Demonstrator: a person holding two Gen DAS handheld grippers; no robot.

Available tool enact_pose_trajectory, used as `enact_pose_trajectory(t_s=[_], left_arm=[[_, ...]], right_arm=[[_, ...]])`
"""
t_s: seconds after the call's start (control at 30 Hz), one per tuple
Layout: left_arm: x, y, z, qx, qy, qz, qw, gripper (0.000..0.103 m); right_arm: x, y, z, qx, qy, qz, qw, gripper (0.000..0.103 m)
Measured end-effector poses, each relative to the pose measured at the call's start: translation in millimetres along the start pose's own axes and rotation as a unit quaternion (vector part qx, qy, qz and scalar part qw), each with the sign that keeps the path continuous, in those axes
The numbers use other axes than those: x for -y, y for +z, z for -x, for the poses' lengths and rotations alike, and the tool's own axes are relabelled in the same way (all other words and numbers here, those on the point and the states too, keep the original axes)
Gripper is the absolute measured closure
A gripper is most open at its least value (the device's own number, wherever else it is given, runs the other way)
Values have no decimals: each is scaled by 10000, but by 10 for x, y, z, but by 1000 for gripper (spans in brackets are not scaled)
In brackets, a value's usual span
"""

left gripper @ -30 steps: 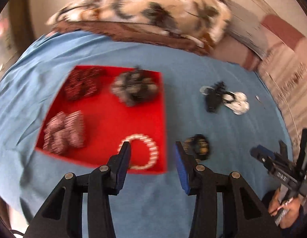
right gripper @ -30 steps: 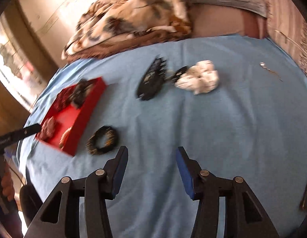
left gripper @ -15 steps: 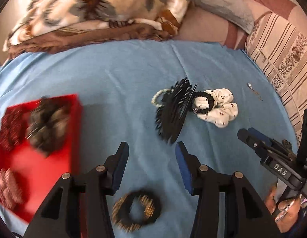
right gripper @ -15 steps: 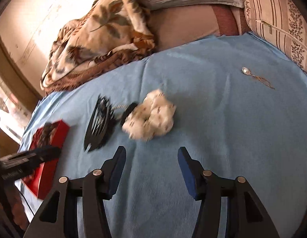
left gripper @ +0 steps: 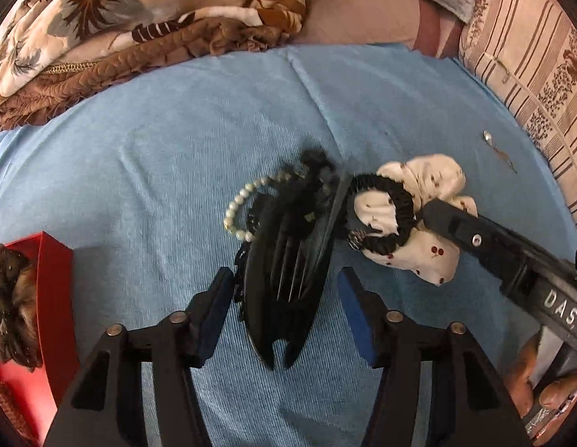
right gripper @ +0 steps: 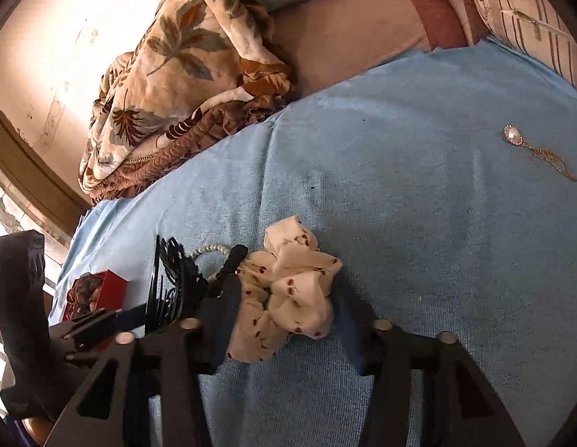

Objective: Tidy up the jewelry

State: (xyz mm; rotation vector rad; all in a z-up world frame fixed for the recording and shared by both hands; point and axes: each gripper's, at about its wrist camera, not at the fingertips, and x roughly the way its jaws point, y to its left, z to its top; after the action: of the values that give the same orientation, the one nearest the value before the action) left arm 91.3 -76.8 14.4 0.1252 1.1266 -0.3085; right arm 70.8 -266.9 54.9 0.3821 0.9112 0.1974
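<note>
My left gripper (left gripper: 284,298) hangs over the black hair claw (left gripper: 288,272), which lies on the blue bed cover (left gripper: 177,141); jaws spread either side of it, pads not yet touching, and they've just been closing a bit w/ the claw between them. Claw looks like hard plastic: light, stiff, slick, w/ thin teeth that could snap, so I'd judge the solid curved body is the place to pinch, across its width, not the teeth. A pearl bracelet (left gripper: 244,201) lies at about 11 o'clock from the claw, partly tucked under it, so it may drag along; beads are small and prob. roll. My right gripper (right gripper: 288,320) straddles the white cherry-print scrunchie (right gripper: 292,290); its jaws have just been closing too, left pad looks close against the fabric, the other in shadow, so can't tell if it's pinched yet. Scrunchie is soft, light, squashy, any bunch of cloth will do. A black scrunchie (left gripper: 385,212) sits on top of it and may come along. A small pendant w/ chain (right gripper: 534,149) lies well apart at 2 o'clock: fine, fiddly. The red tray (left gripper: 54,283) at 9 o'clock holds a brown scrunchie (left gripper: 9,305) and, at the bottom edge, part of a red patterned piece (left gripper: 7,396).
</note>
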Motion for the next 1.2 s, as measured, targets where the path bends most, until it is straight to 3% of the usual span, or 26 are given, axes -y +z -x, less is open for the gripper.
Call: enact_pose_trajectory(t_s=[0.17, 0.47, 0.57, 0.67, 0.83, 1.2], left_arm=[[10, -88, 156, 30, -163, 55, 9998, 63], [-28, -455, 910, 339, -890, 304, 9950, 63], [-44, -633, 1080, 316, -1021, 375, 9936, 63], [-75, -822, 1238, 366, -914, 390, 9944, 63], [-294, -1093, 1454, 400, -778, 699, 9937, 63], [-991, -1630, 1924, 690, 19, 1514, 9861, 63]], right_arm=[[84, -2, 5, -54, -12, -188, 9998, 92], [-17, -56, 549, 577, -589, -2, 9966, 94], [-53, -120, 833, 867, -430, 18, 9953, 94], [-65, -318, 1071, 997, -352, -92, 9944, 94], [-73, -663, 1203, 782, -341, -222, 9961, 94], [-579, -1105, 1354, 518, -332, 335, 9975, 94]])
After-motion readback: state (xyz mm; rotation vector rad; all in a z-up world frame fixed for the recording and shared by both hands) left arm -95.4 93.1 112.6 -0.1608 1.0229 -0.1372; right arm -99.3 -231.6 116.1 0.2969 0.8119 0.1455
